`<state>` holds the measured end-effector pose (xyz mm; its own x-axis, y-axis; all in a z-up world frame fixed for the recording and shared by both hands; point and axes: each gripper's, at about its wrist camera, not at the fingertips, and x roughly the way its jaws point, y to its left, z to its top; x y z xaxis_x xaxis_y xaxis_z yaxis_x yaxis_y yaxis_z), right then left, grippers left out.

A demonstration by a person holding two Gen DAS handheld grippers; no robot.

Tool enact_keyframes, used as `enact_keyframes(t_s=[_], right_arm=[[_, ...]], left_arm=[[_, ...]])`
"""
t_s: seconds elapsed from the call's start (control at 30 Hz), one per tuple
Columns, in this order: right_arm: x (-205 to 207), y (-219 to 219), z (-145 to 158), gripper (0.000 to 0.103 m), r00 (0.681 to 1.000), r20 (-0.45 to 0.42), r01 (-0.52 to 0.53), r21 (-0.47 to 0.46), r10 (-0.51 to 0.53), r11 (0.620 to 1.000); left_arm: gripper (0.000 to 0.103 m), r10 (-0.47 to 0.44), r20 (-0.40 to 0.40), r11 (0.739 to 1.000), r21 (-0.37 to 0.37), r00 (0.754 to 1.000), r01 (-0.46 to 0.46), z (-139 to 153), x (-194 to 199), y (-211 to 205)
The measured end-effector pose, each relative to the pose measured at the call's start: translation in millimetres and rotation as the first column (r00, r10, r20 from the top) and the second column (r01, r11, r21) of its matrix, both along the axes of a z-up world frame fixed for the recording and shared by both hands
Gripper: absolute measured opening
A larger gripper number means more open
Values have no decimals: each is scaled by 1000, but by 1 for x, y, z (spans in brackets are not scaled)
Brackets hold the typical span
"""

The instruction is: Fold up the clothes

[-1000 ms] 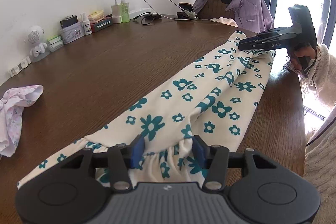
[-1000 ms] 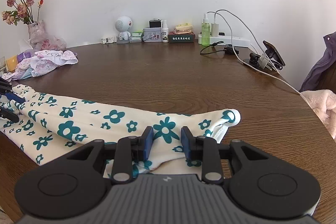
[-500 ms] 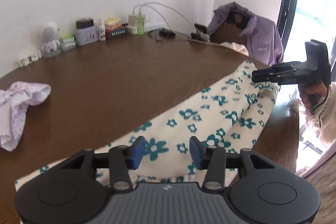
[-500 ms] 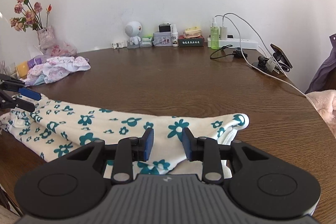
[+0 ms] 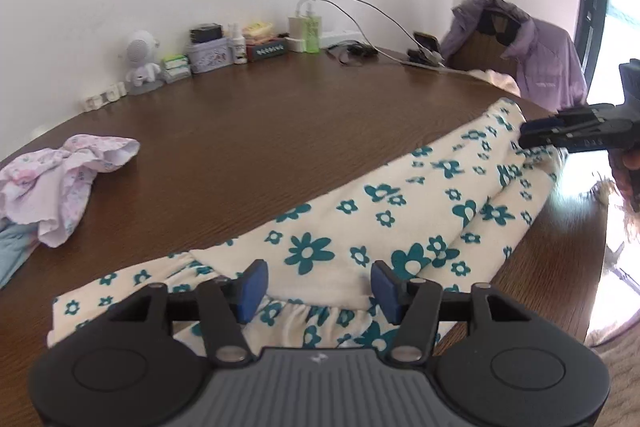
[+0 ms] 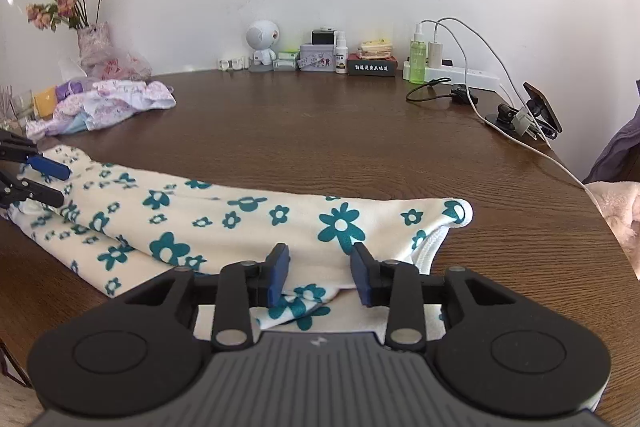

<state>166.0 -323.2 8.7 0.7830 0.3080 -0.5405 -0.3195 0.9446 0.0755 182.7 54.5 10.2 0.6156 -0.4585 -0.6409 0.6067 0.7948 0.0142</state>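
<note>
A cream garment with teal flowers (image 5: 400, 211) lies stretched in a long band across the brown table (image 5: 280, 131). My left gripper (image 5: 319, 289) hangs over its gathered waistband end. Its jaws are opening and the blue pads (image 5: 252, 287) stand clear of the cloth that lies between them. My right gripper (image 6: 320, 275) is over the other end of the garment (image 6: 240, 219). Its jaws are opening too, with cloth between and below them but not pinched. Each gripper shows in the other's view: the right gripper (image 5: 576, 135) and the left gripper (image 6: 36, 179).
A pile of pink floral clothes (image 6: 104, 103) lies at the far left beside a vase of flowers (image 6: 92, 43). A white figurine (image 6: 262, 43), tins, bottles, a power strip (image 6: 464, 75), cables and a phone on a stand (image 6: 540, 107) line the wall. A purple jacket (image 5: 532, 59) hangs on a chair.
Both grippers' jaws have widened and let go of the cloth. The left gripper has rolled and risen a little. The garment now lies flatter on the table.
</note>
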Motion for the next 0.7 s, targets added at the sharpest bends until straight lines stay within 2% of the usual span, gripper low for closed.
enact_keyframes(t_s=[0.03,0.1,0.13,0.17,0.2,0.23,0.27,0.33,0.37,0.47,0.6,0.7], right_arm=[[-4,-1,5,44,1000,13,1,25,-2,1000],[-13,2,14,55,999,42,-2,48,0,999],[-16,5,18,60,999,52,-5,51,3,999],[-18,8,21,70,998,60,-11,54,7,999],[-19,12,23,77,998,64,-19,56,15,998],[-19,18,24,80,998,64,-31,61,27,998],[-19,23,26,85,997,63,-43,68,39,997],[-17,34,26,93,996,57,-73,94,68,993],[-16,40,24,99,995,58,-87,105,81,991],[-11,60,21,100,991,53,-131,138,125,982],[-5,85,19,100,981,46,-192,164,187,968],[-7,97,21,101,974,57,-224,150,218,963]], left_arm=[[73,54,10,998,-36,998,-54,7,-8,7],[89,179,14,978,-112,984,-176,20,-24,21],[92,244,5,959,-152,970,-241,26,-32,30],[94,303,-11,935,-190,953,-300,30,-41,38],[94,357,-33,906,-230,934,-354,32,-51,44],[96,404,-60,874,-270,913,-405,34,-61,51],[102,448,-92,838,-304,890,-453,33,-70,58],[103,518,-167,762,-355,839,-542,28,-86,70],[103,537,-208,730,-371,817,-574,23,-92,74],[103,552,-305,662,-404,776,-631,9,-101,84],[103,577,-385,604,-391,720,-694,-4,-97,91],[103,593,-430,557,-392,681,-733,-12,-93,93]])
